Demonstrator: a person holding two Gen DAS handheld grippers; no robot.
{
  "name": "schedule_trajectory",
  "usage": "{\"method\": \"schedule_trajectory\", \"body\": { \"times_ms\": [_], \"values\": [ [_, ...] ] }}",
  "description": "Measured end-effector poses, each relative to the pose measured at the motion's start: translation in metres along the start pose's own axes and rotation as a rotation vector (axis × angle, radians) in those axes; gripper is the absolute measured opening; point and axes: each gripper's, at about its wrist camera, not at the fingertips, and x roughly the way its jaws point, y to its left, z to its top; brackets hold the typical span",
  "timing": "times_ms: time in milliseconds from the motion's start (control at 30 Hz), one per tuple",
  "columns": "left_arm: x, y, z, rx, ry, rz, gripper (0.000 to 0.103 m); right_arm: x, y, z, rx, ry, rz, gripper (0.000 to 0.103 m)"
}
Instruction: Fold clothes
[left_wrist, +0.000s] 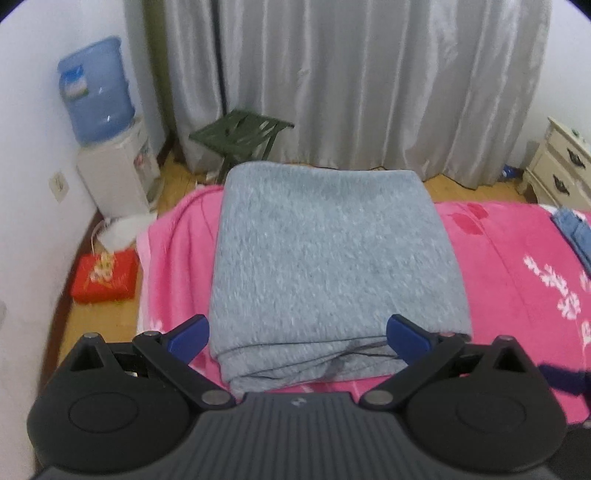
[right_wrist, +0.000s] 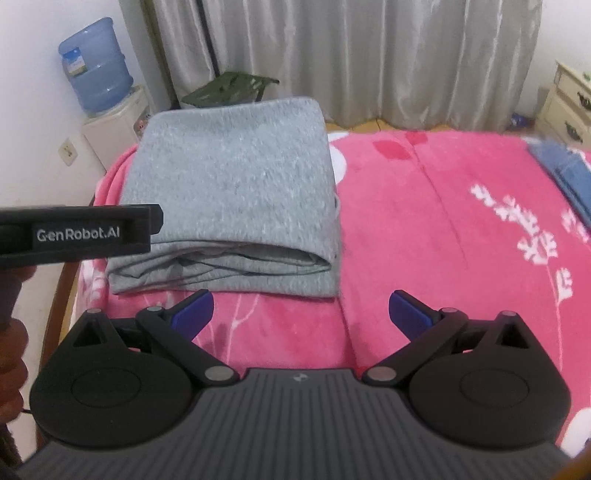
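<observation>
Both sets of jaws stand spread wide with nothing between them. The left gripper (left_wrist: 297, 334) hovers over the near edge of the folded grey garment (left_wrist: 325, 266), its blue fingertips (left_wrist: 190, 332) straddling almost the whole width of the stack. That near edge shows the layered ends of the folds, which suggests the left gripper sits where it would last have pressed or let go of a fold — a judgement, not something seen.

The right gripper (right_wrist: 301, 314) hangs above bare pink blanket (right_wrist: 424, 221), with the grey garment ahead of its jaws and to their left; the nearest corner of the stack lies just beyond the left fingertip. The body of the left gripper juts in from the left edge of the right wrist view, level with the stack's near end.

The garment is a compact rectangle several layers thick, lying flat on the blanket. Its long axis runs away from the jaws toward the grey curtain (left_wrist: 332, 74), its smooth closed fold on the right-hand side and its open layers facing the grippers. Folding looks finished or nearly so.

Farther right of both jaws, at the blanket's edge, lies blue denim clothing (right_wrist: 569, 173) — probably the next piece.
</observation>
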Motion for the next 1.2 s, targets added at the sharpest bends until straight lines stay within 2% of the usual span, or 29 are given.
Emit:
{"method": "schedule_trajectory", "body": {
  "times_ms": [267,1200],
  "values": [
    [0.016,0.005,-0.01,-0.001,0.048,0.028,0.103,0.013,0.003,-0.003,0.007,0.046,-0.002,0.102],
    [0.017,-0.003,-0.015,0.082,0.021,0.052,0.103,0.014,0.013,-0.003,-0.029,0.044,-0.016,0.102]
  ]
}}
